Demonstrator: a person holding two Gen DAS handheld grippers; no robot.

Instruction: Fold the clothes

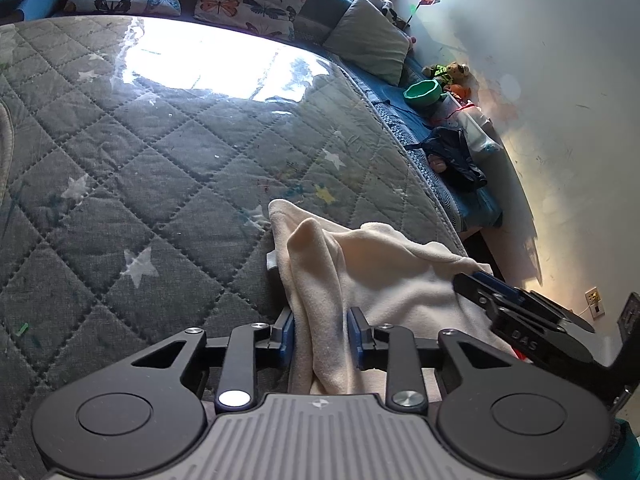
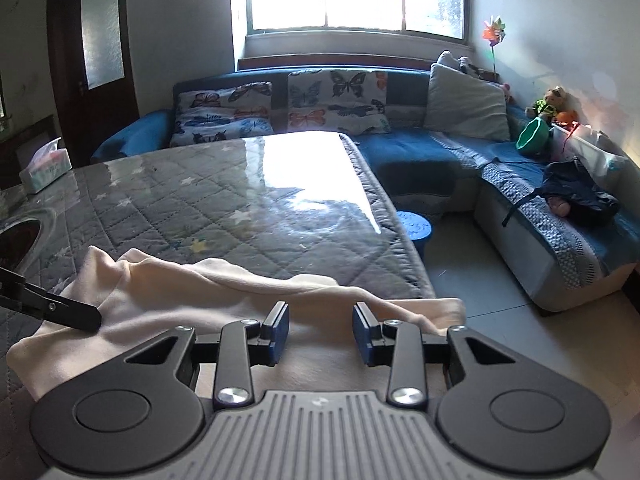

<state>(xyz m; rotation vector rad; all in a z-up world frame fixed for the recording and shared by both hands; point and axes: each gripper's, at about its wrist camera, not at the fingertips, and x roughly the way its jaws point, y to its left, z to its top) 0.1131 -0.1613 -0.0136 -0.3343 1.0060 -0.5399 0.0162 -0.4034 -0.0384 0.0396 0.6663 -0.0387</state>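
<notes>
A cream fleece cloth (image 1: 384, 264) lies bunched at the near edge of the quilted grey table cover (image 1: 140, 180). A raised fold of it fills the gap between the blue pads of my left gripper (image 1: 321, 334), which is shut on it. In the right wrist view the same cloth (image 2: 180, 292) stretches across the table edge. My right gripper (image 2: 321, 320) hovers just over it with its jaws apart and nothing pinched between them. From the left wrist view, the right gripper (image 1: 468, 278) rests against the cloth's right end. One of the left gripper's fingers (image 2: 76, 312) shows at the cloth's left end.
A blue corner sofa (image 2: 420, 152) with butterfly cushions (image 2: 336, 96) wraps the far and right sides. On it lie a green bowl (image 2: 532, 132), soft toys and a dark garment (image 2: 576, 192). A blue stool (image 2: 414, 226) stands by the table's right edge, a tissue box (image 2: 46, 168) at far left.
</notes>
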